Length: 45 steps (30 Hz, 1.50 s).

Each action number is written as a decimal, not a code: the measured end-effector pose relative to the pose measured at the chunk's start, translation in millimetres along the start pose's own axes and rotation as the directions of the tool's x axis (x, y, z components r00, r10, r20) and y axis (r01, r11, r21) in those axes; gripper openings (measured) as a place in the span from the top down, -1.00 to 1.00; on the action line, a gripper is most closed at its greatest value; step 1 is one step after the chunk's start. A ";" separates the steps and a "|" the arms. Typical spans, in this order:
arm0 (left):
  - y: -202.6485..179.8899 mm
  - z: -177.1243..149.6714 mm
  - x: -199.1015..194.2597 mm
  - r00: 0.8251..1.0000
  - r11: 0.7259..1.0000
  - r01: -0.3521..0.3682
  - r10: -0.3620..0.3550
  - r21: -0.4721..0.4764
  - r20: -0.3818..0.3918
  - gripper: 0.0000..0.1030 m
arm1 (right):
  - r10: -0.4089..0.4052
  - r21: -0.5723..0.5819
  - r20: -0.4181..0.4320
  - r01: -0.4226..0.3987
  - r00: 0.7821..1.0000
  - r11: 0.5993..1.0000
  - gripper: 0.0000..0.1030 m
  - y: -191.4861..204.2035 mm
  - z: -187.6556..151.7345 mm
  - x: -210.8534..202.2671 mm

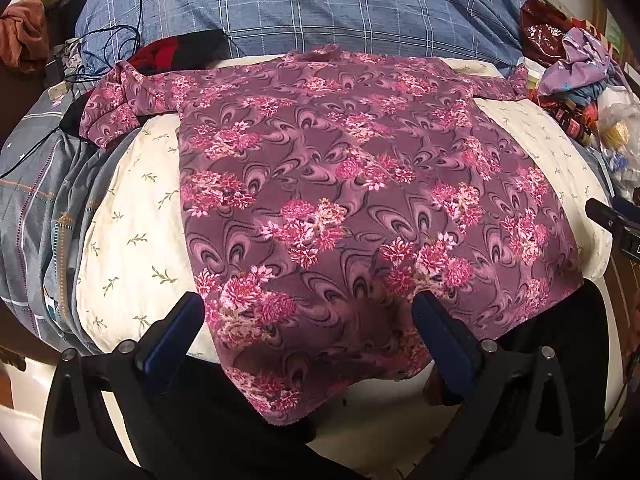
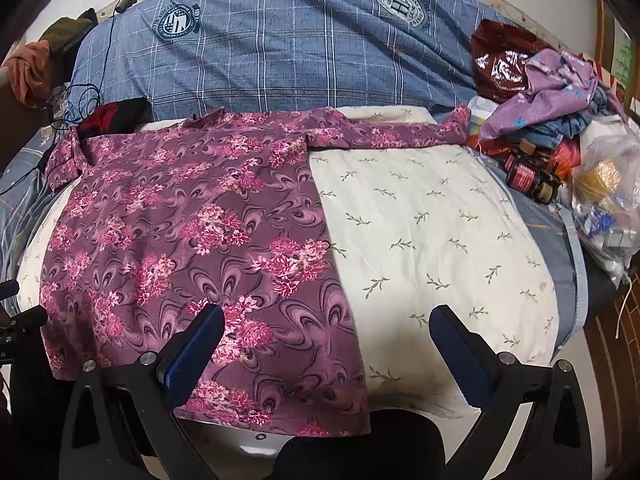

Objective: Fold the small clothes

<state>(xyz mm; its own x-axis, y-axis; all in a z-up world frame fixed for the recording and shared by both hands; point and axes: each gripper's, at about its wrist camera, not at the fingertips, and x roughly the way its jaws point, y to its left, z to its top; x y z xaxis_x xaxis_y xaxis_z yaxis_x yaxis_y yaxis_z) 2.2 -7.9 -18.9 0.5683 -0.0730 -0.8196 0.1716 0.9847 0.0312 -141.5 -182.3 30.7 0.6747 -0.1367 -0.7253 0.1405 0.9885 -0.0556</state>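
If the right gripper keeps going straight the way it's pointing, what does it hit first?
Probably the right edge of the purple floral shirt where it meets the cream leaf-print pillow. The open right gripper straddles that edge, and nothing stands in between, though depth is hard to judge.

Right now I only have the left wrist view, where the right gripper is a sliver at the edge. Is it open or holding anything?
Observer: The right gripper is open and holds nothing.
Operator: Where does it sit relative to the shirt?
Observer: It straddles the right edge of the floral shirt near the hem.
Operator: So what is under each finger?
Observer: One finger is over the shirt, the other over bare pillow.
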 end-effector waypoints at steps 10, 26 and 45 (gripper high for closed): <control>84.9 17.3 16.6 0.992 0.964 0.076 -0.100 -0.256 -0.081 -1.00 | 0.048 0.118 -0.050 -0.042 0.998 0.992 -0.81 -52.2 -4.4 35.3; 78.7 1.3 71.6 0.919 0.887 0.217 -0.327 -0.408 -0.222 -0.92 | 0.218 -0.005 -0.154 -0.221 0.964 0.975 0.78 -19.0 -21.3 71.0; 109.1 -3.5 60.0 0.904 0.906 0.118 -0.267 -0.407 -0.334 0.71 | 0.455 0.328 -0.229 -0.371 0.861 0.868 0.91 -53.2 -36.4 79.5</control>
<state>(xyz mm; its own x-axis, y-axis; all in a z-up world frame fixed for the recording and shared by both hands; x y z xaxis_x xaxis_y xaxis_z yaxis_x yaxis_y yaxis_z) 52.2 95.8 -66.7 0.1995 -0.2765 -0.9401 -0.1049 0.9478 -0.3010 -121.7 -243.5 -49.0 0.4783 0.3467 -0.8069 0.1095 0.8881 0.4464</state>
